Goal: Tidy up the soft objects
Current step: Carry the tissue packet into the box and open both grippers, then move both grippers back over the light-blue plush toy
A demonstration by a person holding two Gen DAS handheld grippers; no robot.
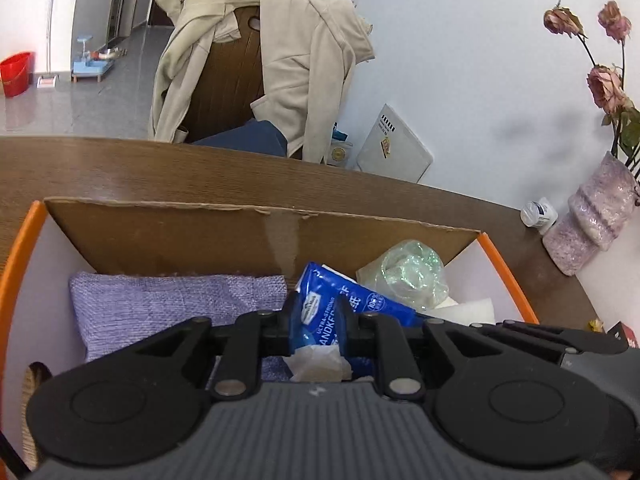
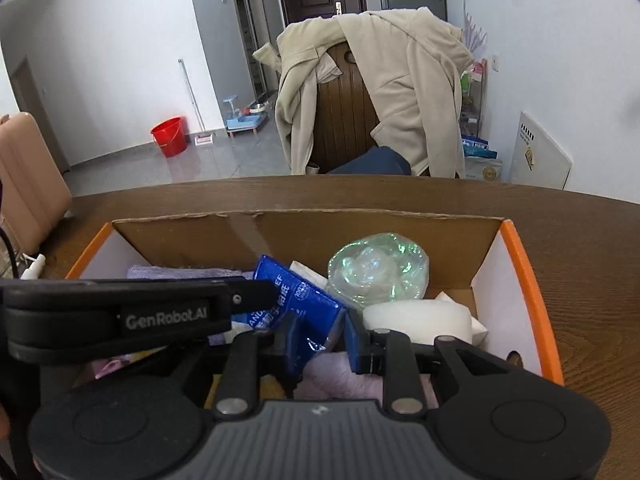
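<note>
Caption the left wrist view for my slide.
Left gripper shut on blue tissue pack inside orange-edged cardboard box.

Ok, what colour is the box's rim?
Orange rim on the cardboard box, clearest in the right wrist view.

Both wrist views look steeply down, close, sharing the box (image 1: 256, 236).

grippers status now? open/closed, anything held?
Left gripper: closed on the blue tissue pack, over the box.
Right gripper: jaws narrow, also gripping the blue tissue pack.
</note>
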